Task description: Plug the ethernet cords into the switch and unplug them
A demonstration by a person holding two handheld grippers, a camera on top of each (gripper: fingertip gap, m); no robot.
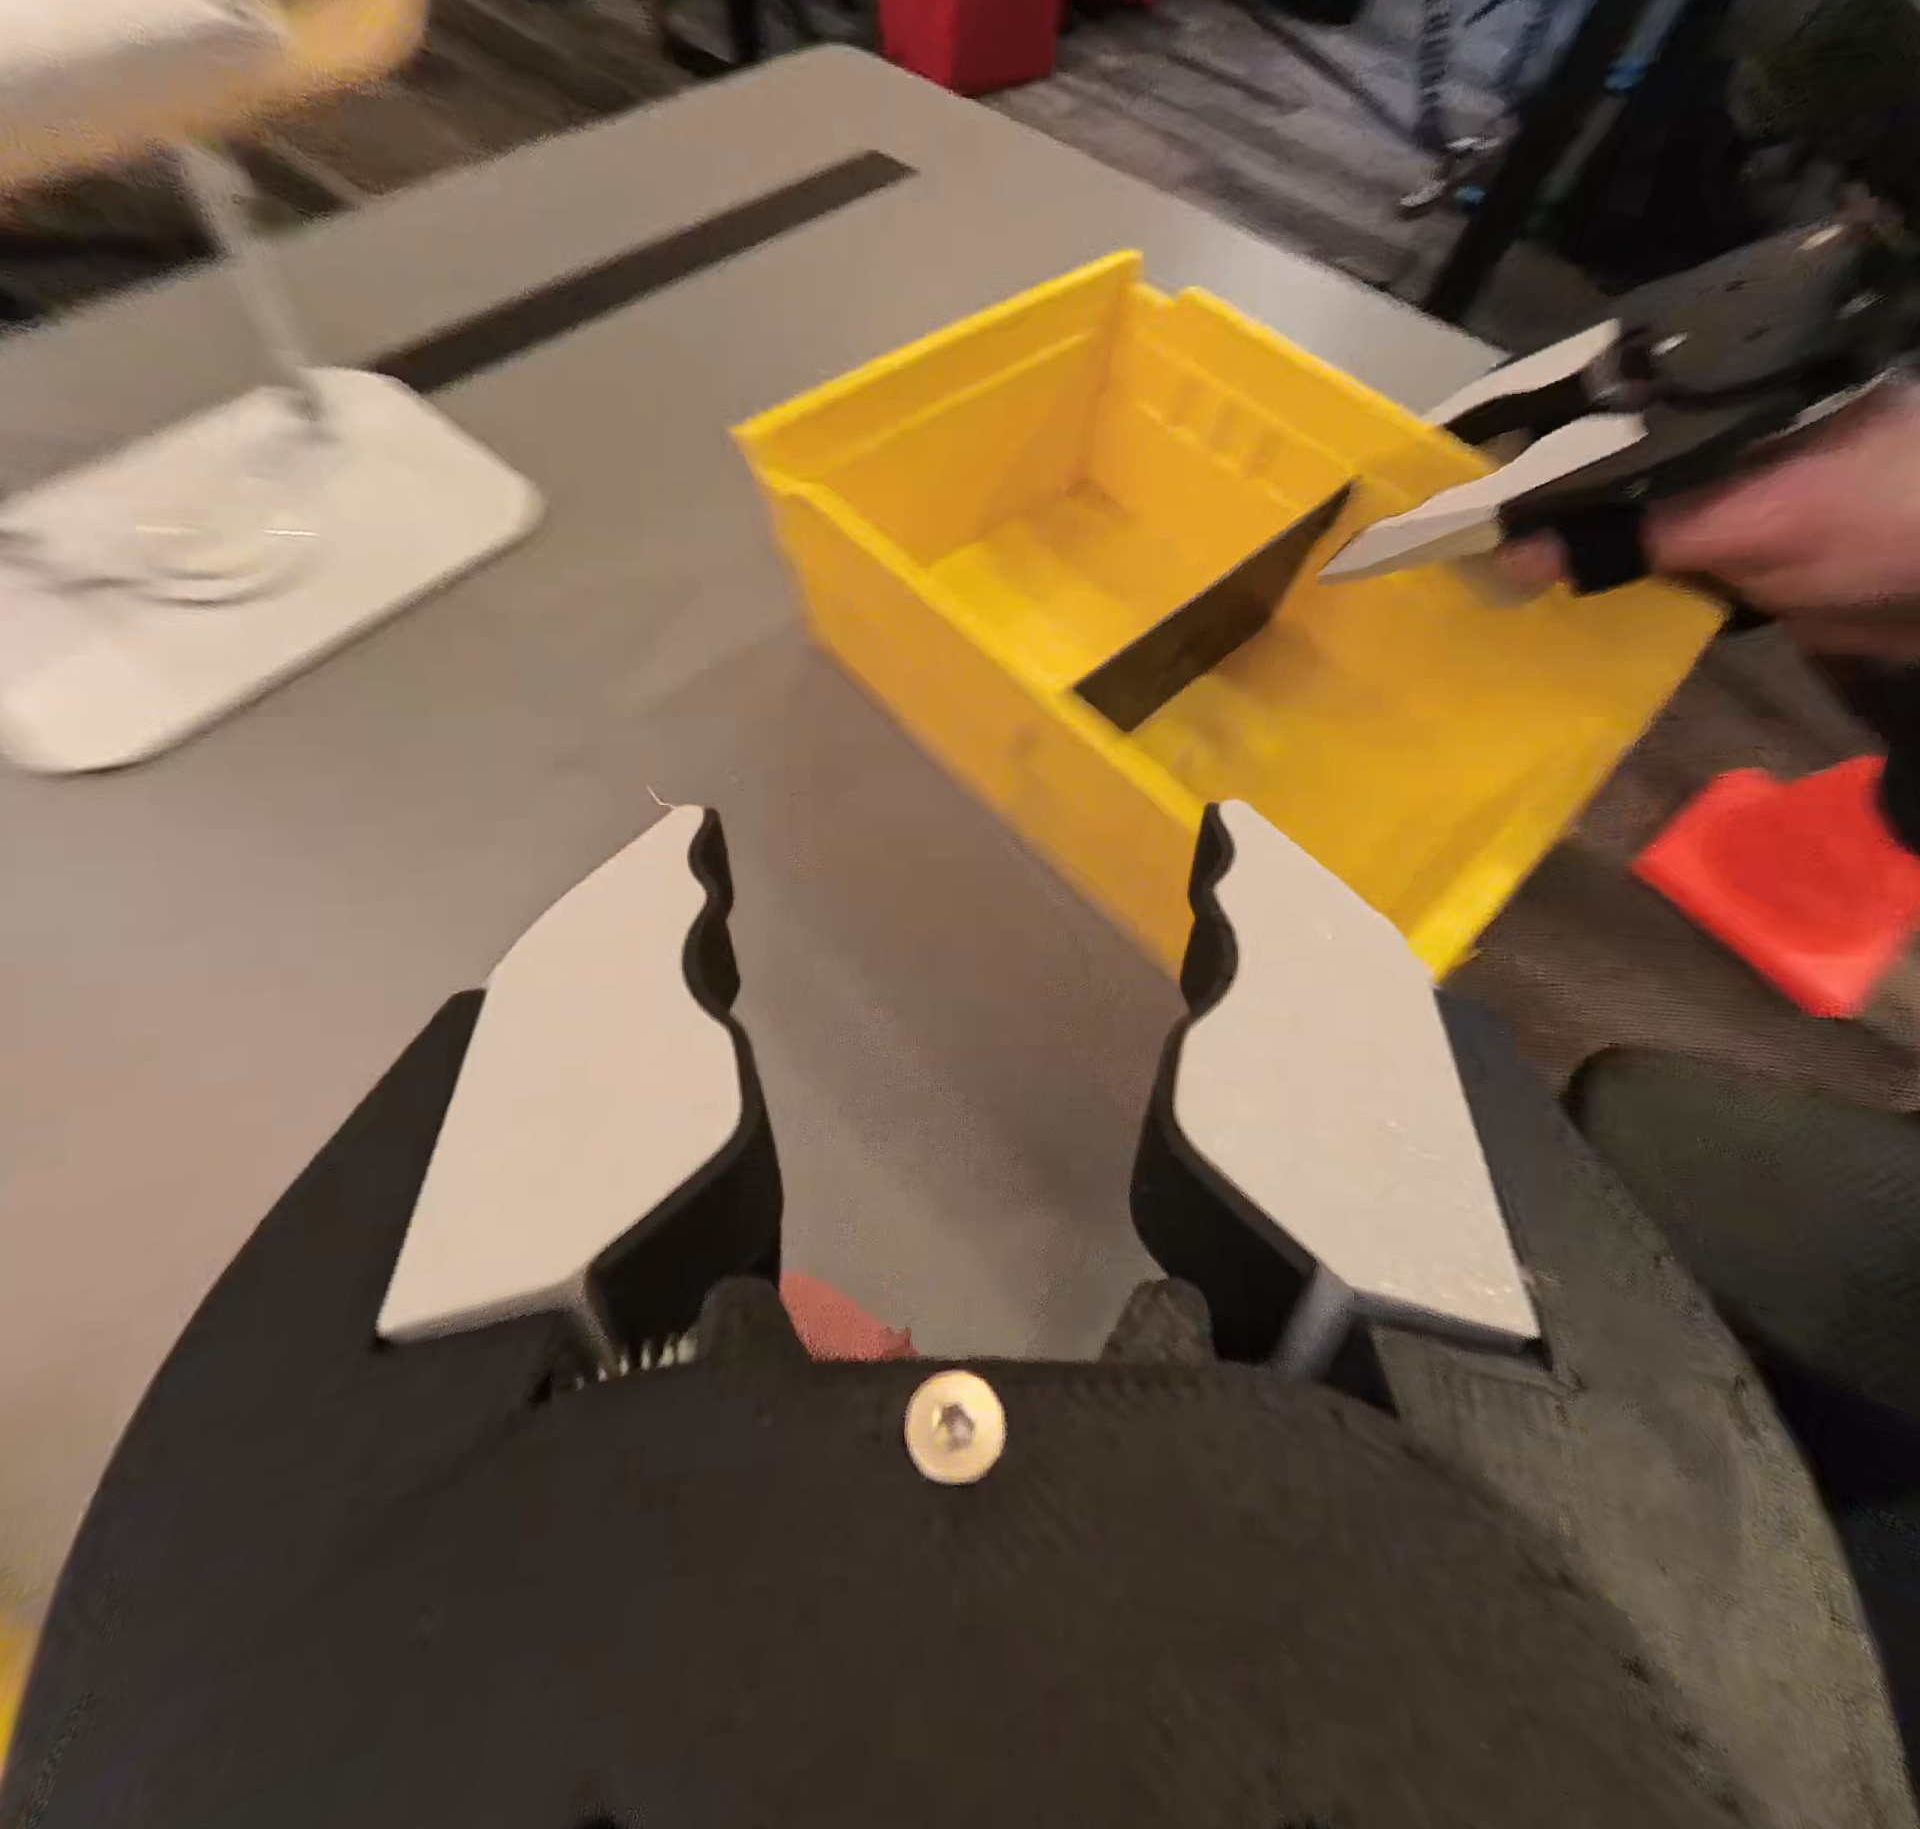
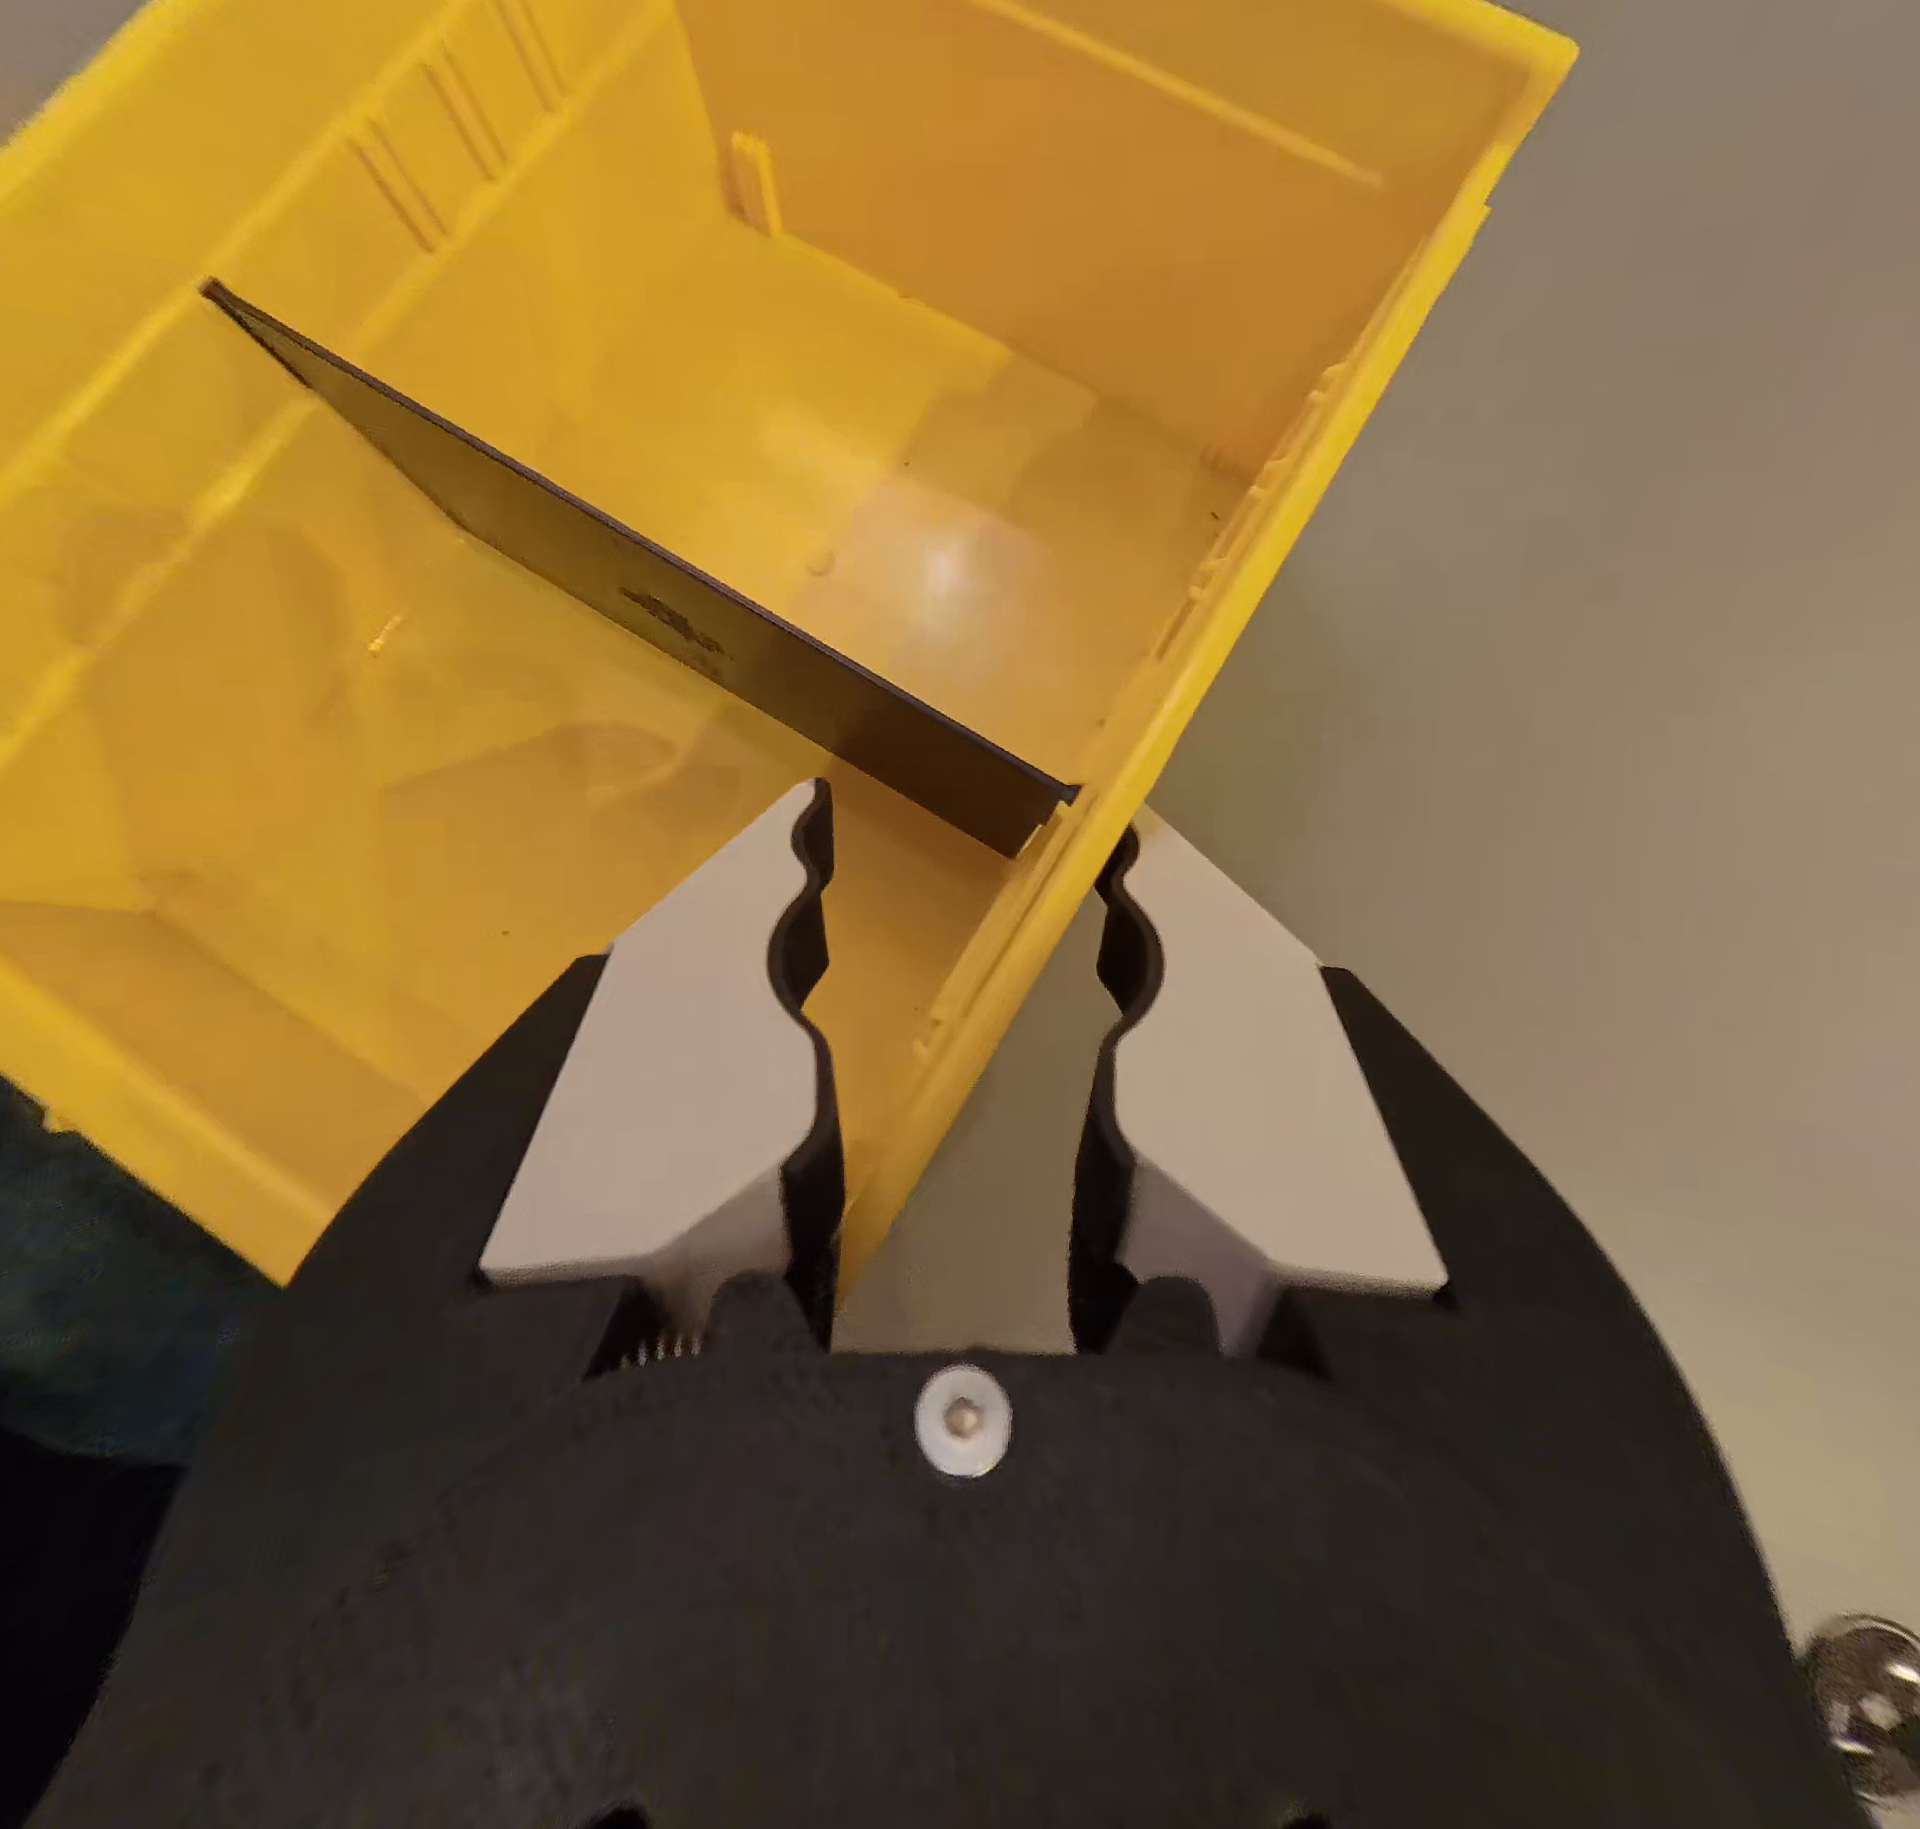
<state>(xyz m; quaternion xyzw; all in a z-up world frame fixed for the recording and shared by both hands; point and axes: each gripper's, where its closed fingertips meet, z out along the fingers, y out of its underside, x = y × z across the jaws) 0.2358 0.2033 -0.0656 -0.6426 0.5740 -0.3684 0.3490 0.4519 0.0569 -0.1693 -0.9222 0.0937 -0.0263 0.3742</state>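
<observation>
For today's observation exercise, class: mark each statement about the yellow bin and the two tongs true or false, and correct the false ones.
1. The yellow bin holds ethernet cords. False: both compartments look empty.
2. A black divider splits the bin. True.
3. The right tongs straddle the bin's side wall, one finger inside, one outside. True.
4. The left tongs grip the bin. False: they are open above the grey table, holding nothing.
5. The bin lies tipped on its side. False: it stands upright.
</observation>
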